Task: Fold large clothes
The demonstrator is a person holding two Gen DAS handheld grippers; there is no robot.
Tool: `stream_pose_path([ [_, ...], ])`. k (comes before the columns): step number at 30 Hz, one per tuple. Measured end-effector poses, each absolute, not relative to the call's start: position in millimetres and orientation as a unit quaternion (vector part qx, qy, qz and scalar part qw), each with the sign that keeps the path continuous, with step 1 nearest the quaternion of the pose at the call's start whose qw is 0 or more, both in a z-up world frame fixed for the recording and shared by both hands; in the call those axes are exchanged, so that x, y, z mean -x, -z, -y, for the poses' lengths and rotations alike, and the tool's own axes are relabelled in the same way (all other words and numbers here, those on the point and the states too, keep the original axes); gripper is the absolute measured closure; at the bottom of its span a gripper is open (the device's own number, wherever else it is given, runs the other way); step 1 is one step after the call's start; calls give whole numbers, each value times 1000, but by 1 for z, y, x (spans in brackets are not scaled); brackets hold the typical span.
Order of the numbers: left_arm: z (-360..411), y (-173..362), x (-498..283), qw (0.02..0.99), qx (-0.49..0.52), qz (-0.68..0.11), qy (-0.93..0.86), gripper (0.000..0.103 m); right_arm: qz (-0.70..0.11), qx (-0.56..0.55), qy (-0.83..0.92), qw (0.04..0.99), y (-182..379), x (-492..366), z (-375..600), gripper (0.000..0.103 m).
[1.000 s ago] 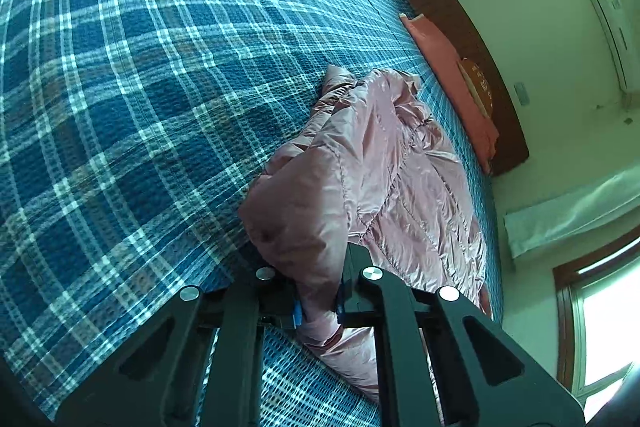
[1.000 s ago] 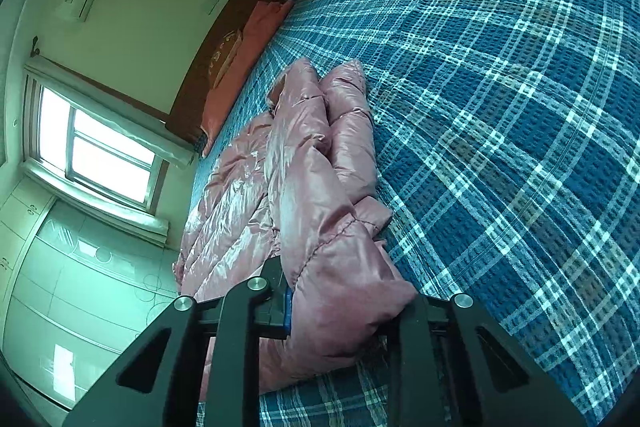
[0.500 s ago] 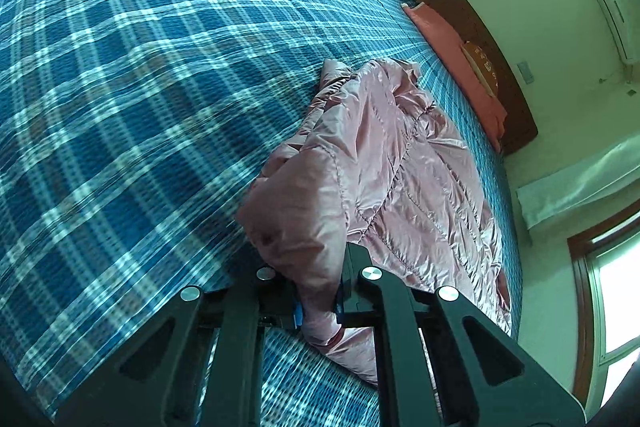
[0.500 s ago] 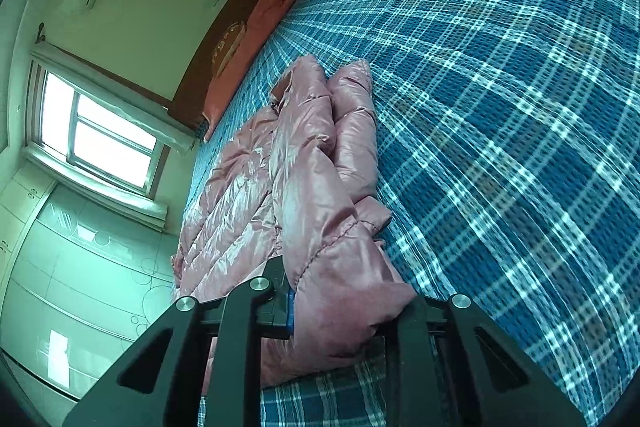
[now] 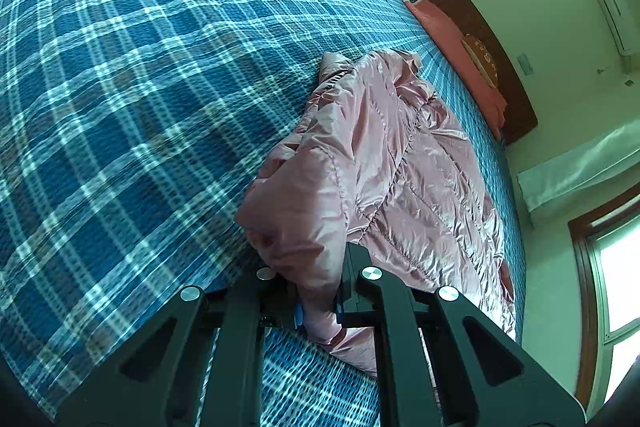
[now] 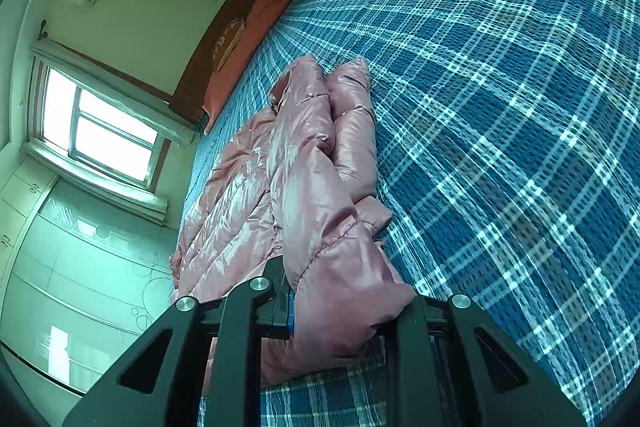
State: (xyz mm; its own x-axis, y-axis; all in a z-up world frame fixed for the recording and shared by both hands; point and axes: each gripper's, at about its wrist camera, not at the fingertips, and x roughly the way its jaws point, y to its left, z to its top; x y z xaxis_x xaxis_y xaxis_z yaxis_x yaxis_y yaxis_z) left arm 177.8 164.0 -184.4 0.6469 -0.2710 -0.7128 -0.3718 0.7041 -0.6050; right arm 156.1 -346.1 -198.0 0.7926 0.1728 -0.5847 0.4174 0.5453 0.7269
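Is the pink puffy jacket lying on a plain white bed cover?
No, the pink puffy jacket lies on a blue plaid bed cover with white lines crossing it.

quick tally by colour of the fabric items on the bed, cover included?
Pink: 1, the puffer jacket, gripped by the left gripper and the right gripper
Blue plaid: 1, the bedspread
Orange-red: 1, the pillow at the headboard
Total: 3

Bright window [image 6: 100,131] daylight; fisheye-warped edges
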Motion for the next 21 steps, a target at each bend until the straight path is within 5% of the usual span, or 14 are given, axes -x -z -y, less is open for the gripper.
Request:
stream_pose_path([
  [12,-173,190,-164,821,384,-422,-26,92,-316,-482,69,814,206,-153,351,84],
  [21,-187,186,-156,825,376,-422,-24,69,-319,-475,79,816,206,-133,364,64],
])
